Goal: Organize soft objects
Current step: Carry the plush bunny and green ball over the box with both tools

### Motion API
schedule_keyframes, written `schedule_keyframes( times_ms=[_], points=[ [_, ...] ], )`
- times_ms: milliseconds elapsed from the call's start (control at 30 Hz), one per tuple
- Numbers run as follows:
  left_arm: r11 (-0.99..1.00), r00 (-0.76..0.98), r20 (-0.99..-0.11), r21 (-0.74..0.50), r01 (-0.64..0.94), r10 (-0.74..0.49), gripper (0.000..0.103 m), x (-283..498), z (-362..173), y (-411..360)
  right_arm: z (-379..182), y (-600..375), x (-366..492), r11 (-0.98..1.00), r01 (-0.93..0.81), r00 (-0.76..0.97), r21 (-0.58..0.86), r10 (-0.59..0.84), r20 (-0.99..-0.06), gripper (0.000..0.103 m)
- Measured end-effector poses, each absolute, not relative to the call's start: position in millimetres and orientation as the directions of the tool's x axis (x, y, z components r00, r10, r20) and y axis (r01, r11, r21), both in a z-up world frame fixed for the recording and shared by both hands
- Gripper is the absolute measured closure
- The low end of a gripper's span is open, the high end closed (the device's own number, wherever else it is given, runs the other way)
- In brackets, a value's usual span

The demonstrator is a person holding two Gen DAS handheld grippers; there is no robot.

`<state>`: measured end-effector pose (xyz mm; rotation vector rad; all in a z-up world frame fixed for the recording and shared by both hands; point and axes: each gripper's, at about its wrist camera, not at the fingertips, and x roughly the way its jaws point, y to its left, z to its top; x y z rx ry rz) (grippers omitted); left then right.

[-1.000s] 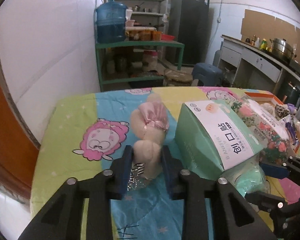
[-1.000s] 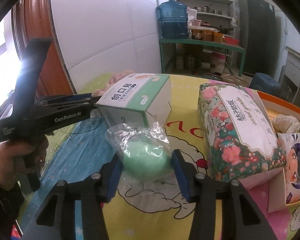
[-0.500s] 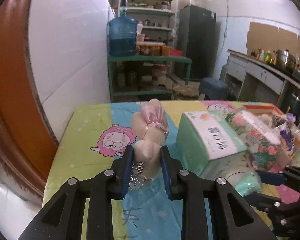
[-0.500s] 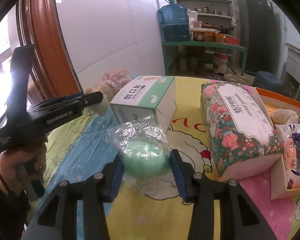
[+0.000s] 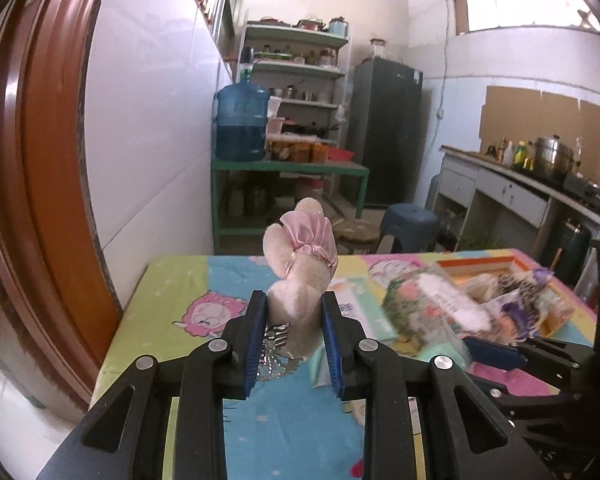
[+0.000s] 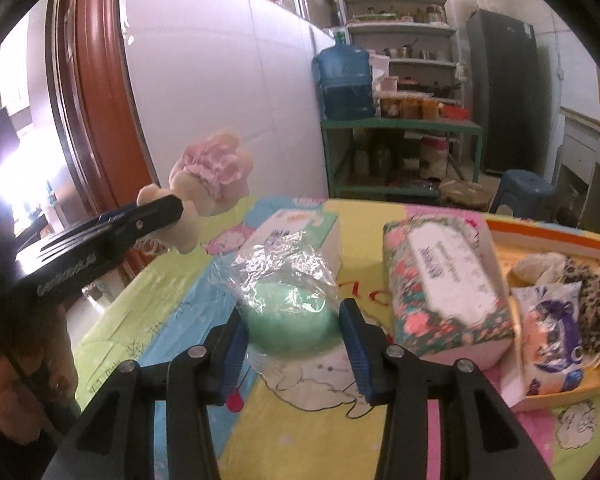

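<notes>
Kitchen backdrop; table [image 6: 148, 304] w/ cartoon cloth carrying the lot. Left tool [image 5: 293, 336] is clamping a plush toy [image 5: 300, 264], held clear of the cloth. Right tool [image 6: 294, 340] is gripping a wrapped green ball [image 6: 288, 320]. Orange tray [image 6: 548, 236] already holding approx. three soft items; tissue pack [image 6: 444, 280] and box [image 6: 300, 224] are sitting outside. Judged roughly half done.
</notes>
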<state>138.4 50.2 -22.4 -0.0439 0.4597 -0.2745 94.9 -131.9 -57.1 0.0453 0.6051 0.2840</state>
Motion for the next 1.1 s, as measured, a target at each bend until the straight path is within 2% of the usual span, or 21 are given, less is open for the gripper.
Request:
schedule_keyframes(
  times_ms=[533,1100],
  points=[
    [0.933,0.854,-0.376,-0.117,0.341,-0.359,0.075,126.3,12.8,-6.9,-2.7,-201.8,84.0,0.984,-0.123,0.886,0.127,0.167,-0.433,0.058],
    [0.891,0.806,-0.386,-0.114,0.44,-0.448,0.075,133.1,22.1,-93.6,12.9,-287.2,80.5,0.99,-0.006,0.919,0.144,0.062,-0.39,0.058]
  ],
)
